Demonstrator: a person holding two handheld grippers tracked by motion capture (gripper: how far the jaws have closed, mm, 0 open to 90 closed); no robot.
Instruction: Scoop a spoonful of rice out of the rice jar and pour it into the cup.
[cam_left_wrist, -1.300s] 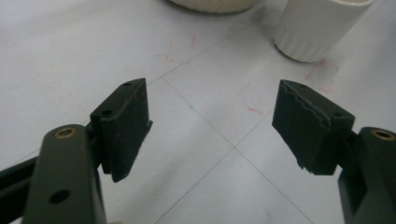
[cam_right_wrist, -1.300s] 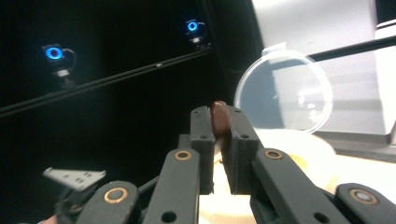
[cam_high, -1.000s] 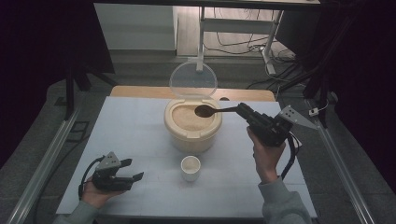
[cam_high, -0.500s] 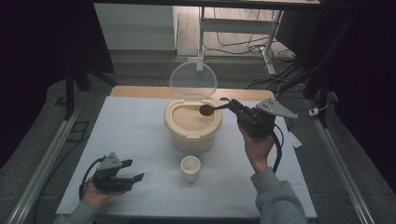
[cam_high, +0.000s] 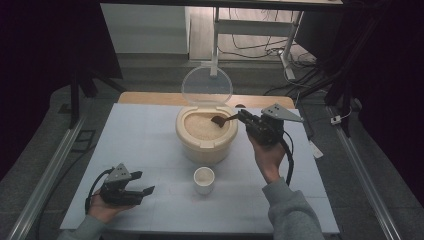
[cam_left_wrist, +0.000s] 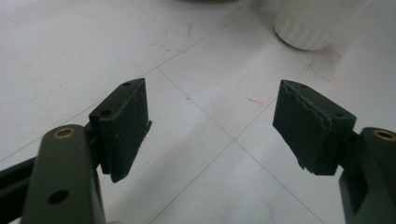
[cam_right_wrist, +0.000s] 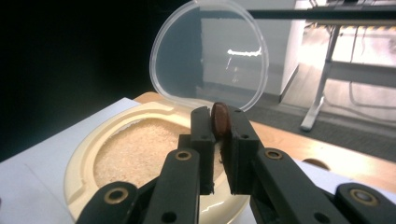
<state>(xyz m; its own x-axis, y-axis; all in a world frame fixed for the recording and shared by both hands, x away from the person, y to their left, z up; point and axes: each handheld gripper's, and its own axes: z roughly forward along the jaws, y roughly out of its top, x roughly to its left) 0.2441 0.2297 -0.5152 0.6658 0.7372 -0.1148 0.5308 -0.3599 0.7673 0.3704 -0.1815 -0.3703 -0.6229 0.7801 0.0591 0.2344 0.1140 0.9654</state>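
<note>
Over the cream round plastic rice container (cam_high: 206, 134), at the table's centre, a dark brown spoon (cam_high: 220, 120) is clamped by its handle in the right gripper (cam_high: 243, 116). From the jaws, the spoon's bowl is seen at nine o'clock, resting on the pale rice (cam_high: 200, 124). Behind, at twelve o'clock, the clear round lid (cam_high: 206, 86) is stood upright. A small white ribbed cup (cam_high: 204, 178) is found at six o'clock of the container. At eight o'clock, the left gripper (cam_high: 148, 190) is held with jaws apart, nothing between them.
</note>
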